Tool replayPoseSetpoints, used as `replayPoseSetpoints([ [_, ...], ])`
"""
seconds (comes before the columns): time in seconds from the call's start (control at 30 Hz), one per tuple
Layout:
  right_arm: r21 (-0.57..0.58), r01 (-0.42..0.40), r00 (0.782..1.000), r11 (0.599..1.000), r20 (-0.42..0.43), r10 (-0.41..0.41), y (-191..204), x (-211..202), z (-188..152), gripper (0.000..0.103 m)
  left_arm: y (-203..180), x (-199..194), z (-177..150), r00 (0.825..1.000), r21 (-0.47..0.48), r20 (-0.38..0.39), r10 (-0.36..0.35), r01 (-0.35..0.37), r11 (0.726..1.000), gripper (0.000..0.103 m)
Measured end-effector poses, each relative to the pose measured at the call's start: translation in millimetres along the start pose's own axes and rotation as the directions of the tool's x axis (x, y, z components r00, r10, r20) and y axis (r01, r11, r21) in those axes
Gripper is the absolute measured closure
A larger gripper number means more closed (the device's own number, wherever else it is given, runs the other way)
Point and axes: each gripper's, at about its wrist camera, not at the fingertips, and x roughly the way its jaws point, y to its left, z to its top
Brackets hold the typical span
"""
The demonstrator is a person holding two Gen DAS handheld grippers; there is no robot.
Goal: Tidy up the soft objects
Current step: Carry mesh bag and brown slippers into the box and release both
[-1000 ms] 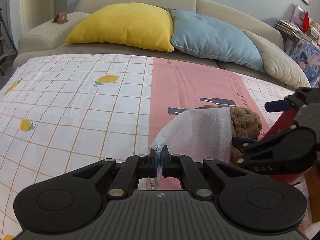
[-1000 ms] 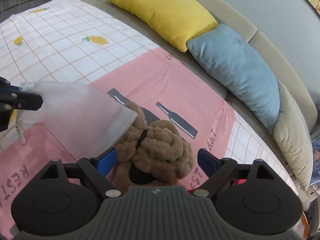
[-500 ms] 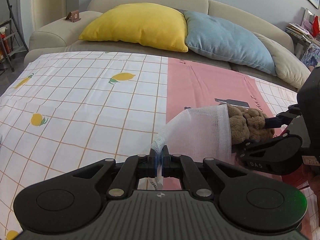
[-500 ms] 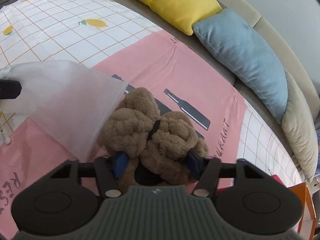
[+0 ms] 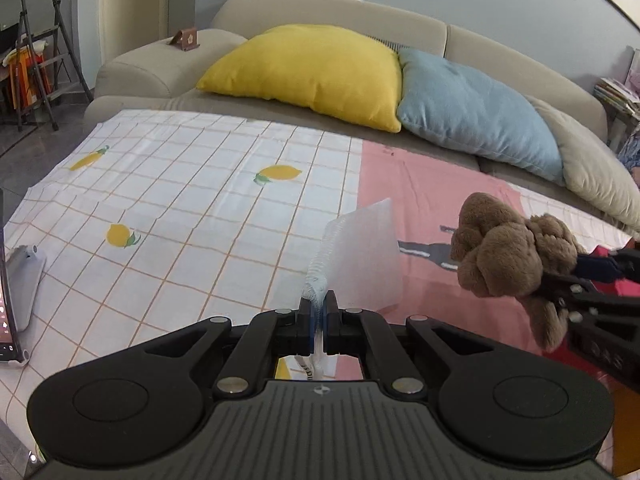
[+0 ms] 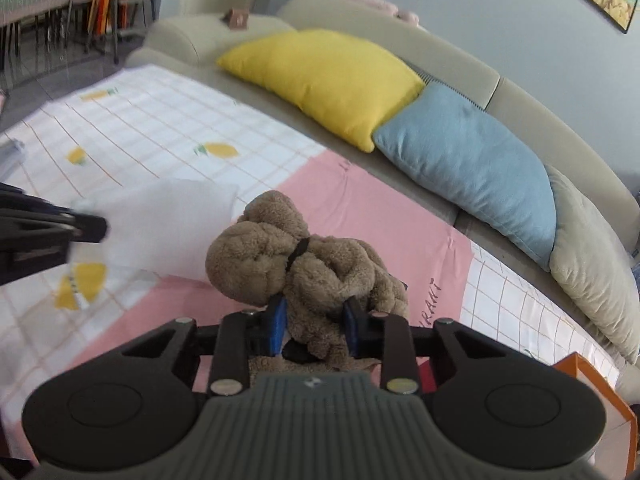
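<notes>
My left gripper point(image 5: 319, 307) is shut on the edge of a white mesh bag point(image 5: 362, 258) and holds it up above the table; the bag also shows in the right wrist view point(image 6: 168, 224). My right gripper point(image 6: 314, 322) is shut on a brown plush toy point(image 6: 296, 260) and holds it in the air to the right of the bag. The toy also shows in the left wrist view point(image 5: 508, 252), apart from the bag, with the right gripper's fingers point(image 5: 600, 270) behind it.
A checked lemon-print and pink tablecloth point(image 5: 180, 208) covers the table. Behind it stands a beige sofa point(image 5: 328, 12) with a yellow cushion point(image 5: 312, 72) and a blue cushion point(image 5: 476, 112). A grey device point(image 5: 22, 280) lies at the left edge. An orange box point(image 6: 596, 384) sits at the right.
My right gripper has shut on the plush toy and lifted it up and away from the bag. My left gripper has raised the bag, still shut on it.
</notes>
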Motion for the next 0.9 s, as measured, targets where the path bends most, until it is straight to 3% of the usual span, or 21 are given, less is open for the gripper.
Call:
replayPoseSetpoints([
  [0.1,0.052,-0.033,0.999,0.998,0.035,0.031,-6.5,-32.9,-8.8,0.075,-10.3,-15.1,3.8,0.999,0.006,0.026,-0.022,0.022,1.000,0.100],
  [0.27,0.101,-0.025,0.996,0.995,0.082,0.016,-22.7,-83.4,-28.3,0.074,-42.1,-46.4,5.1,0.993,0.051,0.076,-0.086,0.082,0.995,0.100],
  [0.53,0.239,0.101,0.983,0.966,0.127,-0.134,-77.3,-140.4,-62.6,0.074,-100.5,-82.9,1.6,0.977,0.158,0.072,-0.201,0.188,0.969,0.100],
  [0.7,0.342,0.175,0.965,0.923,0.124,-0.229,-114.2,-164.3,-90.2,0.074,-133.8,-100.7,2.4,0.962,0.215,0.058,-0.267,0.249,0.944,0.100],
  [0.9,0.498,0.243,0.942,0.833,0.084,-0.325,-166.6,-188.4,-132.8,0.074,-186.4,-108.2,4.3,0.938,0.334,0.042,-0.344,0.312,0.890,0.100],
])
